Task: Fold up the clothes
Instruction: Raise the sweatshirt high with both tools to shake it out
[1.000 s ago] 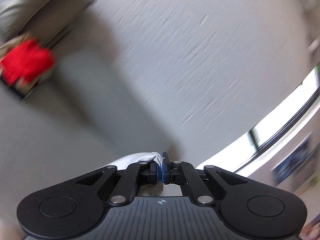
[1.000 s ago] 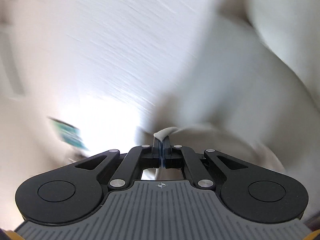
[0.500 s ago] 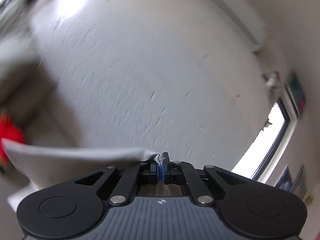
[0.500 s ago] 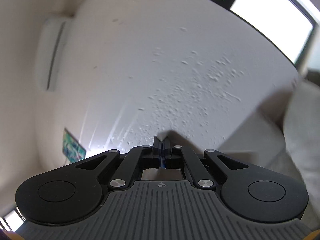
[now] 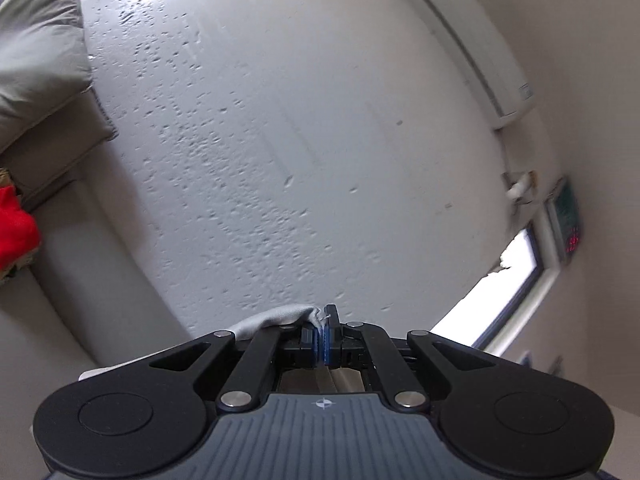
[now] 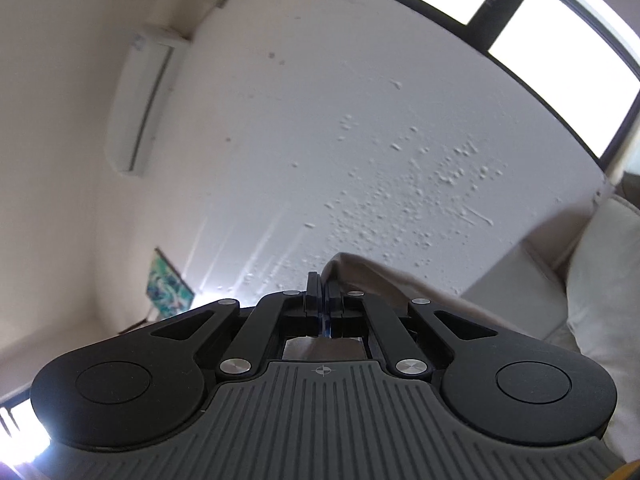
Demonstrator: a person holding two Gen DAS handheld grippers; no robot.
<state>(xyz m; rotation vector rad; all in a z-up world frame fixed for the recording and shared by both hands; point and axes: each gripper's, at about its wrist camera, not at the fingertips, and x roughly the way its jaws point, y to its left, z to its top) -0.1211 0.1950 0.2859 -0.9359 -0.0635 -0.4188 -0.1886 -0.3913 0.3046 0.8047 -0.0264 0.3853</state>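
Observation:
Both grippers point up at the ceiling. My left gripper (image 5: 322, 326) is shut on an edge of a pale grey-white garment (image 5: 276, 318), which trails off to the left below the fingers. My right gripper (image 6: 323, 290) is shut on another edge of the same pale garment (image 6: 372, 276), which drapes away to the right behind the gripper body. Most of the cloth is hidden under both grippers.
A grey sofa with cushions (image 5: 36, 40) lies at the left, with a red item (image 5: 14, 228) on it. A white cushion (image 6: 604, 280) shows at the right. A wall air conditioner (image 5: 476, 48), windows (image 6: 560, 56) and a picture (image 6: 168, 286) ring the textured ceiling.
Both grippers have swung upward from the sofa toward the ceiling, lifting the pale garment with them. The views have steadied and both stay shut on the cloth.

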